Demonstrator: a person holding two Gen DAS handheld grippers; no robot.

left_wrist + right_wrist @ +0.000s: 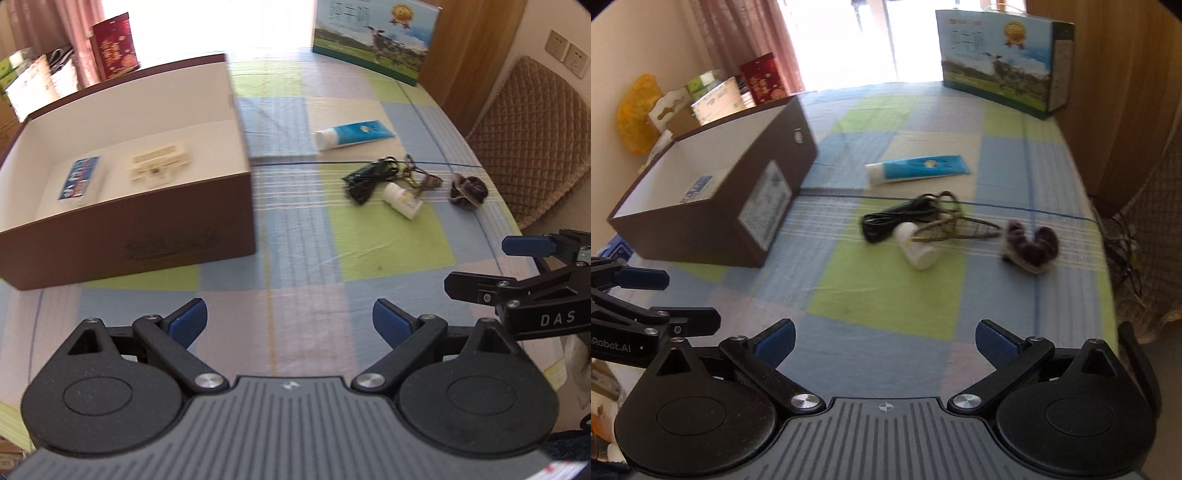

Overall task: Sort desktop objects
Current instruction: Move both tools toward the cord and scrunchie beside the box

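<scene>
Left view: left gripper (pixel 290 325) gapes empty; two items already lie in the box (pixel 236 199).

Right view: right gripper (pixel 884 345) spread wide, empty. Bottle (pixel 918 247) touches the cable (pixel 886 221) and cord (pixel 955 221), so lifting one might drag the others.

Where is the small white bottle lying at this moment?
In both views the white bottle lies on its side on the checked cloth, right of the brown box, touching the black cable, with the dark scrunchie further right.

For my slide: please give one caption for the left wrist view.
Open left gripper faces brown box; tube, cable, bottle remain outside.
</scene>
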